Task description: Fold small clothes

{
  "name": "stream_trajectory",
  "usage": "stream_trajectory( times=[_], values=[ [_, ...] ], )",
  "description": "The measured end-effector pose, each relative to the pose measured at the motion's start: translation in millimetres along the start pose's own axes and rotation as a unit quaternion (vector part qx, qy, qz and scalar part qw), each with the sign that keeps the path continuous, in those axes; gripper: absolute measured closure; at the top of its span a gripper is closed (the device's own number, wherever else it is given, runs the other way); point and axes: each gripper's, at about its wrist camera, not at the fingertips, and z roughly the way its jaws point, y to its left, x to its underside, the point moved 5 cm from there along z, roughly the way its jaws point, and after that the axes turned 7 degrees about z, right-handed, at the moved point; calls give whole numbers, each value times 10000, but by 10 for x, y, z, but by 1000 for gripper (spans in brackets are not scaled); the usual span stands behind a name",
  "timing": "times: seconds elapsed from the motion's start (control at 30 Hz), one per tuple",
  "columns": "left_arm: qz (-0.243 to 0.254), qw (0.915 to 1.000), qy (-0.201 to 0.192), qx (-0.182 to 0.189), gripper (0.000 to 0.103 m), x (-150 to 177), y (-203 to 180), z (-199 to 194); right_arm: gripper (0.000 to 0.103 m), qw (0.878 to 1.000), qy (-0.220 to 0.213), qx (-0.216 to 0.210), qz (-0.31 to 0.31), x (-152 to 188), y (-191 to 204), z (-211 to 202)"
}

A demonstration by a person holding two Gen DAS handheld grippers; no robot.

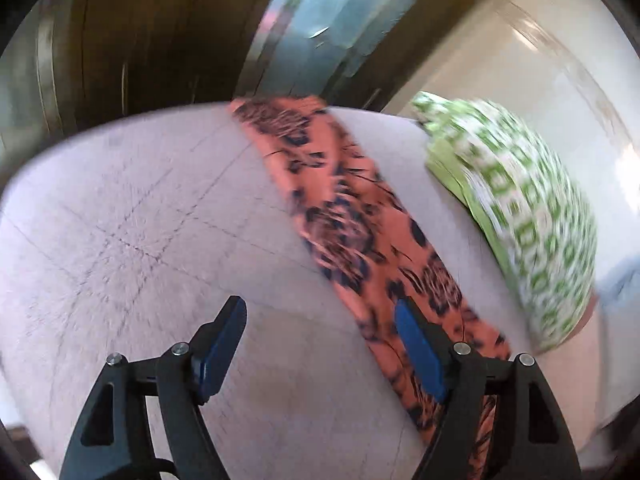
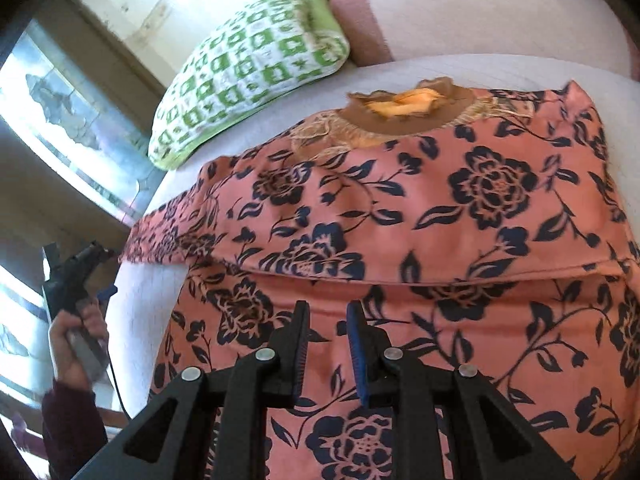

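The floral garment (image 1: 360, 216) shows in your left wrist view only as a sleeve-like strip running across the pale cushion (image 1: 140, 220), from far centre to near right. Your left gripper (image 1: 320, 320) hovers wide open and holds nothing, its right finger over the strip's edge. A green-checked pillow (image 1: 520, 216) lies far right, blurred.

In your right wrist view the garment spreads flat, neckline (image 2: 404, 114) at the far side, one fold already laid across the middle. Your right gripper (image 2: 328, 320) hangs narrowly parted above the near cloth; whether it pinches any, I cannot tell. The fabric looks thin, soft and light, so pinch hems or sleeve ends.
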Motion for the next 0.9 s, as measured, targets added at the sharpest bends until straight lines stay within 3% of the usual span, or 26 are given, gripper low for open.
stream_trajectory(
  times=[0.07,0.17,0.27,0.37,0.43,0.5,0.53,0.63,0.7,0.77,0.9],
  values=[
    [-239,9989,-16,391,23,-108,79,62,80,9999,85,-87,48,-11,25,89],
    [-108,9973,-137,714,23,-287,21,136,80,9998,168,-54,10,-22,53,217],
    [-24,9968,5,800,23,-502,2,401,80,9997,235,-109,38,-33,79,317],
    [57,9956,-112,925,25,-709,-23,521,80,9997,238,-42,-45,-33,70,374],
    [63,9955,-188,932,45,-812,4,631,80,9998,190,-20,-28,-62,49,392],
    [64,9965,-158,823,86,-881,47,747,80,9999,131,-63,81,-114,13,398],
    [62,9968,-138,787,92,-895,70,776,80,9998,90,-116,160,-147,-9,395],
    [82,9965,-253,791,98,-902,28,721,80,9993,-106,-168,323,-231,-65,338],
    [496,9958,-439,635,98,-858,-124,556,80,9989,-264,-132,368,-285,-83,264],
    [890,9922,-578,658,98,-793,-406,406,80,9981,-425,-124,423,-349,-103,164],
    [1502,9807,-647,1069,98,-443,-1121,46,81,9953,-747,-133,603,-458,-163,-70]
  ],
)
